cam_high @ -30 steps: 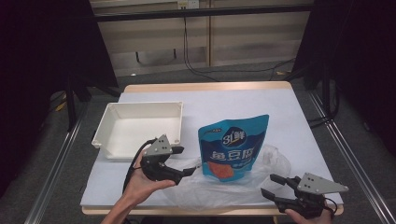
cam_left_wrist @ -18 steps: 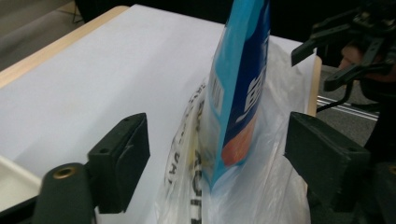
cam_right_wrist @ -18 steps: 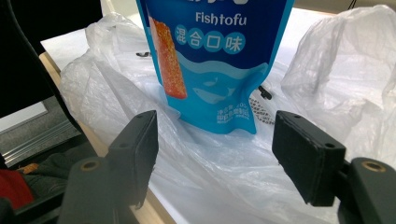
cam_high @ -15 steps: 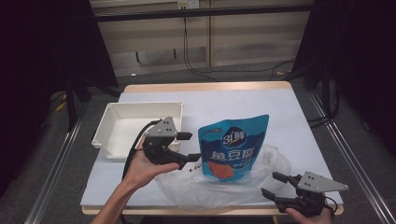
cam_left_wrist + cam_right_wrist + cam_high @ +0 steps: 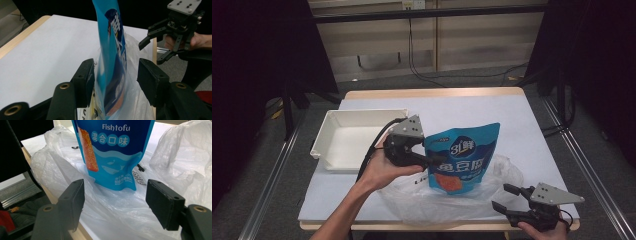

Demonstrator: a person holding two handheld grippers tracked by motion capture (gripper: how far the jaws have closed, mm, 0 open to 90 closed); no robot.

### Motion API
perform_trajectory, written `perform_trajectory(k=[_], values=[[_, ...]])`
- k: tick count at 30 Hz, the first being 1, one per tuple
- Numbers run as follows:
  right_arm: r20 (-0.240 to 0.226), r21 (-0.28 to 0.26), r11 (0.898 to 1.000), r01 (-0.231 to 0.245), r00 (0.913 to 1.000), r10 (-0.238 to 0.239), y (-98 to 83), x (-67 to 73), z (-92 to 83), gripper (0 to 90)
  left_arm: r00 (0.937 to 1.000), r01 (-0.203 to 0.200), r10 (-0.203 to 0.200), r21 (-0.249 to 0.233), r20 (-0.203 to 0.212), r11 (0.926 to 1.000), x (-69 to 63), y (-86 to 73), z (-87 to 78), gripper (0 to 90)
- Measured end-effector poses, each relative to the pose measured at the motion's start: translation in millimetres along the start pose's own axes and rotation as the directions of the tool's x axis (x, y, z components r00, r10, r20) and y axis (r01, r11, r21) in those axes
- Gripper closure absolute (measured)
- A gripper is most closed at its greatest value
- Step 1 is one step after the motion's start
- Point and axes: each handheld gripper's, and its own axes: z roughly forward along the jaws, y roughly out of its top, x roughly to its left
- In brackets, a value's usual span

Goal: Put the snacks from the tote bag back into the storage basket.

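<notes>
The blue pouch point(image 5: 463, 160) stands upright on the plastic bag point(image 5: 447, 200) (not yet inside). Left gripper point(image 5: 424, 161) straddles the pouch edge, jaws apart. Right gripper point(image 5: 504, 197) waits nearby, spread, holding nothing.

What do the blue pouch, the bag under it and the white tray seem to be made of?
Pouch: glossy printed plastic film, judging by its sheen and creased bottom edge.
Bag: thin translucent plastic film; it is crumpled and the table shows through faintly.
Tray: probably rigid white plastic with a smooth, matte look; the high view leaves this open.
</notes>
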Motion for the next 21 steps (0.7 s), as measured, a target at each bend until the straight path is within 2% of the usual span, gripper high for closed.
perform_trajectory(k=[2,3,4,6,9,12,14,15,17,18,19,21], values=[[-0.005,0.002,1.0,-0.002,1.0,0.002,0.0,0.0,1.9,31.8,0.9999,-0.002,0.002,0.002,0.016,1.0,2.5,4.6,4.5,51.9],[-0.008,0.004,1.0,-0.004,1.0,0.004,0.0,-0.1,2.3,31.9,0.9997,-0.015,0.015,0.02,0.019,0.9997,3.2,6.8,7.3,54.3],[-0.009,0.005,1.0,-0.004,1.0,0.005,0.3,0.3,2.5,31.8,0.9998,-0.015,0.015,0.025,0.013,0.9996,3.6,9.0,10.3,54.5],[-0.008,0.004,1.0,0.002,1.0,-0.002,0.6,0.3,2.3,31.8,0.999,-0.019,0.018,0.024,0.041,0.9995,5.9,11.6,15.3,58.4],[-0.01,0.006,1.0,0.0,1.0,0.0,0.3,1.1,1.9,31.8,0.9986,-0.042,0.04,0.053,0.033,0.9977,4.7,14.0,20.0,64.5],[-0.009,0.01,1.0,0.006,0.9999,-0.006,0.4,0.7,2.4,31.9,0.9988,-0.013,0.011,0.047,0.048,0.9988,9.3,14.8,20.9,68.8],[-0.012,0.004,1.0,0.002,0.9999,-0.002,1.1,-0.2,2.1,31.8,0.9982,-0.033,0.029,0.066,0.052,0.9973,11.3,15.0,22.4,70.0],[-0.011,0.005,1.0,0.006,0.9999,-0.006,1.3,-0.2,2.2,31.9,0.9983,-0.016,0.012,0.069,0.057,0.9975,11.4,14.8,22.9,71.4],[-0.012,0.007,1.0,0.009,0.9999,-0.009,0.9,-0.4,2.2,31.8,0.9983,-0.022,0.018,0.077,0.055,0.9968,11.2,15.1,23.7,75.7],[-0.01,0.014,1.0,0.01,0.9999,-0.009,0.8,-0.2,2.6,31.8,0.9981,-0.016,0.011,0.077,0.061,0.9969,11.5,15.6,24.4,77.3],[-0.011,0.017,1.0,0.01,0.9999,-0.01,0.8,-0.6,3.4,31.8,0.9973,-0.025,0.019,0.087,0.07,0.9959,13.0,16.1,24.7,80.6],[-0.01,0.018,1.0,0.007,0.9999,-0.007,0.9,-0.5,4.8,31.8,0.9974,-0.009,0.003,0.088,0.073,0.9961,13.5,16.3,26.0,85.9]])
